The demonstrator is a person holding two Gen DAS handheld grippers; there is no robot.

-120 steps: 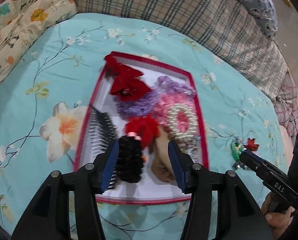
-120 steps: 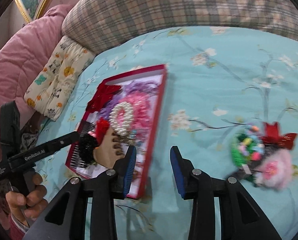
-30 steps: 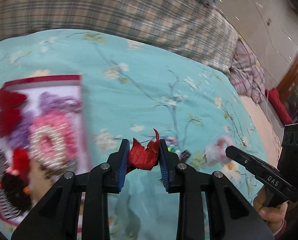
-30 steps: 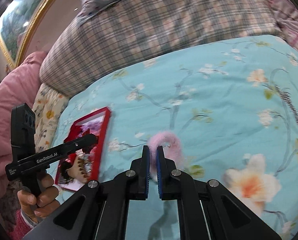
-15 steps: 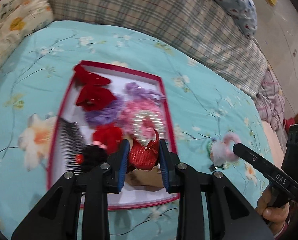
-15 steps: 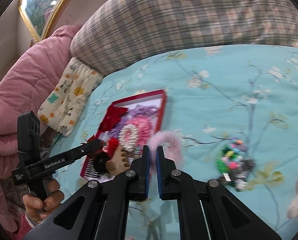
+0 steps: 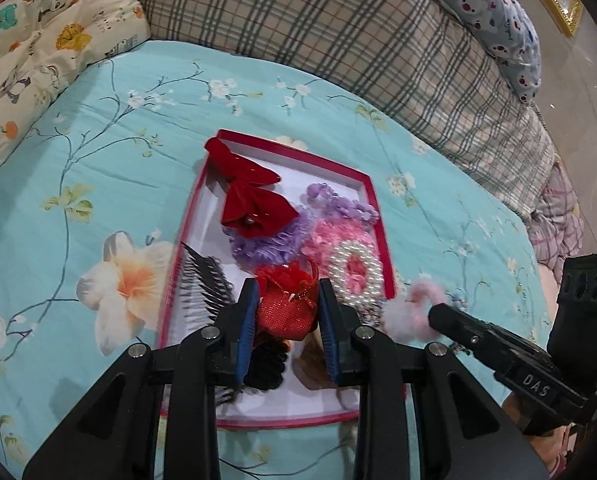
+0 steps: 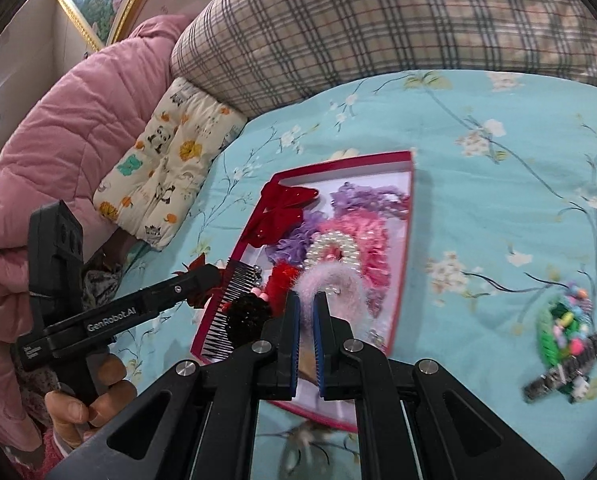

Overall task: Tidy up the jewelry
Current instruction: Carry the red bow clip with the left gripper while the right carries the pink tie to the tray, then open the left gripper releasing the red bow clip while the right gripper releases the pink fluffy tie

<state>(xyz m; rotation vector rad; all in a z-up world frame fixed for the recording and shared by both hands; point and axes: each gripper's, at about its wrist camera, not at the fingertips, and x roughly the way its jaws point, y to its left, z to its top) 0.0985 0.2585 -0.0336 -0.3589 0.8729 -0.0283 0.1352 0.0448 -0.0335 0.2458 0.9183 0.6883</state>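
The red-rimmed tray [image 7: 372, 200] is lying on the floral bedspread [image 7: 98, 168], holding red velvet bows [image 7: 258, 210], purple scrunchies [image 7: 270, 246], a pearl ring [image 7: 354, 276] and a black comb [image 7: 202, 284]. The left tool [image 7: 286, 320] is hovering over the tray's near end, clamping a red mesh bow [image 7: 286, 316], while the right tool [image 8: 306, 330] is pinching a fluffy pink scrunchie [image 8: 330, 280] above the tray, with a green clip pile [image 8: 562, 328] sitting well apart on the bedspread
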